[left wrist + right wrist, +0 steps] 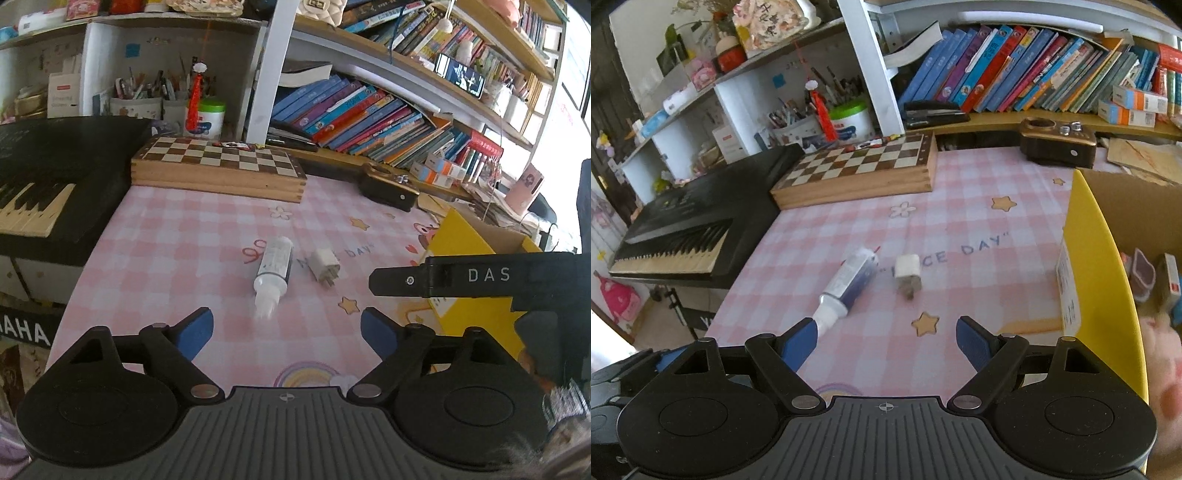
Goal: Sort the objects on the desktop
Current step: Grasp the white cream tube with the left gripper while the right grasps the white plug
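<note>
While both claws, left (286, 334) and right (886, 339), gape empty, the tube (272, 269) lies at twelve o'clock; crowding the plug (325, 266) at one o'clock risks knocking it aside.

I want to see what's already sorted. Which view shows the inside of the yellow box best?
The right wrist view: the yellow box is open toward it, with small packets lying inside. The left wrist view shows only its outer yellow wall and rim, partly behind the right gripper.
</note>
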`<action>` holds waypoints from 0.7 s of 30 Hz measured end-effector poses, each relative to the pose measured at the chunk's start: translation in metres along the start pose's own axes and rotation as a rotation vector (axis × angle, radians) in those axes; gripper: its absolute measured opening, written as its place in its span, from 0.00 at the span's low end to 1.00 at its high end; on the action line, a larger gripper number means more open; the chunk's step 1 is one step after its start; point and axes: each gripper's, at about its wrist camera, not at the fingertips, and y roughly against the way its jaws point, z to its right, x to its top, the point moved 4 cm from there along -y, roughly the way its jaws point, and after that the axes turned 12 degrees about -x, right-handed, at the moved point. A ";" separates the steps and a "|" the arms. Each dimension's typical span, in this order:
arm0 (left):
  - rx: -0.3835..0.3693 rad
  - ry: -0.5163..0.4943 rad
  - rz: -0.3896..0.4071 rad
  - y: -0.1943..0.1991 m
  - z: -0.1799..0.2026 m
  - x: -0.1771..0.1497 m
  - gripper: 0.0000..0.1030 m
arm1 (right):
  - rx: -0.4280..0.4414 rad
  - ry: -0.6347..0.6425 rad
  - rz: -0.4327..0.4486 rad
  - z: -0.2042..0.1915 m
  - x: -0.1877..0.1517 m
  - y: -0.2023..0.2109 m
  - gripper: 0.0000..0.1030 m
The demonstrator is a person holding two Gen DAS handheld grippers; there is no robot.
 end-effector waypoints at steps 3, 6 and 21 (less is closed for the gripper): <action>0.003 -0.016 -0.010 -0.014 -0.002 0.006 0.83 | 0.002 0.015 -0.019 -0.001 0.006 -0.012 0.82; 0.015 -0.039 -0.027 -0.031 -0.005 0.012 0.83 | -0.001 0.027 -0.039 -0.002 0.011 -0.026 0.82; 0.014 -0.166 -0.177 -0.132 -0.030 0.034 0.54 | -0.012 0.138 -0.119 -0.011 0.038 -0.098 0.62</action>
